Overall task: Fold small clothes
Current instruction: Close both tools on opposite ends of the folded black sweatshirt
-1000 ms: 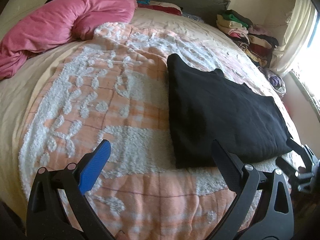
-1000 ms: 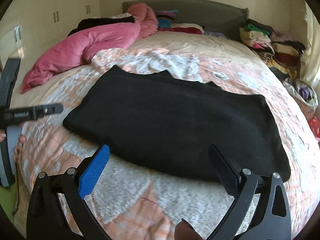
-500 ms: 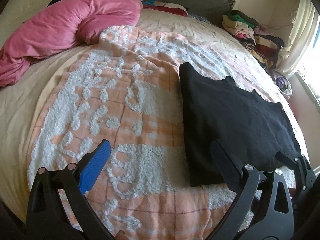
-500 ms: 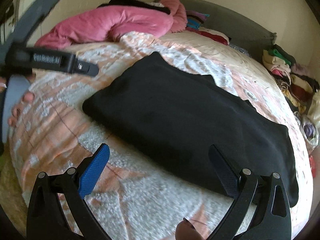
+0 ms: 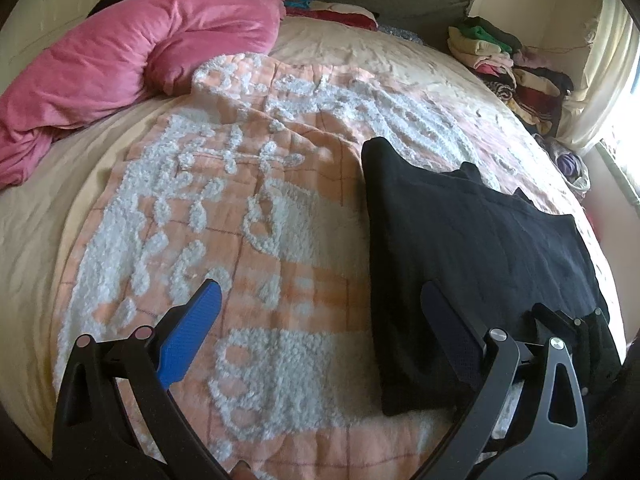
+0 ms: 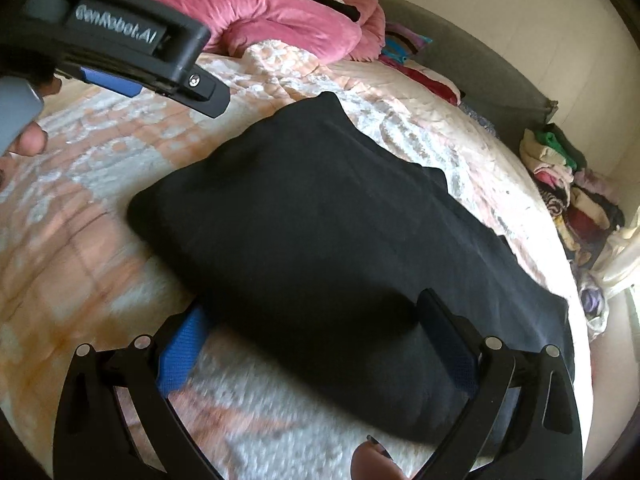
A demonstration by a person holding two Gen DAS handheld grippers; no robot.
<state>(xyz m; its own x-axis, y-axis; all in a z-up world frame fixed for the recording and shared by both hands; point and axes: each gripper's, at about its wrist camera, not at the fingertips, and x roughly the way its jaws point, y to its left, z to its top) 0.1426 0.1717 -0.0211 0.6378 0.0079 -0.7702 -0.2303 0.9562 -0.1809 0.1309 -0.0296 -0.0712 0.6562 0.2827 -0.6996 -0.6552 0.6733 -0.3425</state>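
Observation:
A black garment point(image 5: 460, 248) lies folded flat on the orange and white bedspread point(image 5: 248, 208), on the right side of the left wrist view. My left gripper point(image 5: 320, 320) hovers open over the bedspread, with its right finger at the garment's near-left corner and nothing between its fingers. In the right wrist view the black garment point(image 6: 320, 240) fills the middle. My right gripper point(image 6: 316, 336) is open and low, its two fingers straddling the garment's near edge. The left gripper point(image 6: 160, 52) shows at the upper left there, and the right gripper point(image 5: 572, 332) appears at the garment's near-right end.
A pink duvet point(image 5: 132, 60) is bunched at the far left of the bed. Stacked folded clothes point(image 5: 516, 76) sit at the far right by a curtain point(image 5: 600, 80). A grey headboard point(image 6: 480, 68) runs behind. A person's hand point(image 6: 28, 140) holds the left gripper's handle.
The right gripper has dropped and pushed forward until its fingers straddle the garment's near edge. The left gripper has drifted left and nearer to the right camera. Both stay open.

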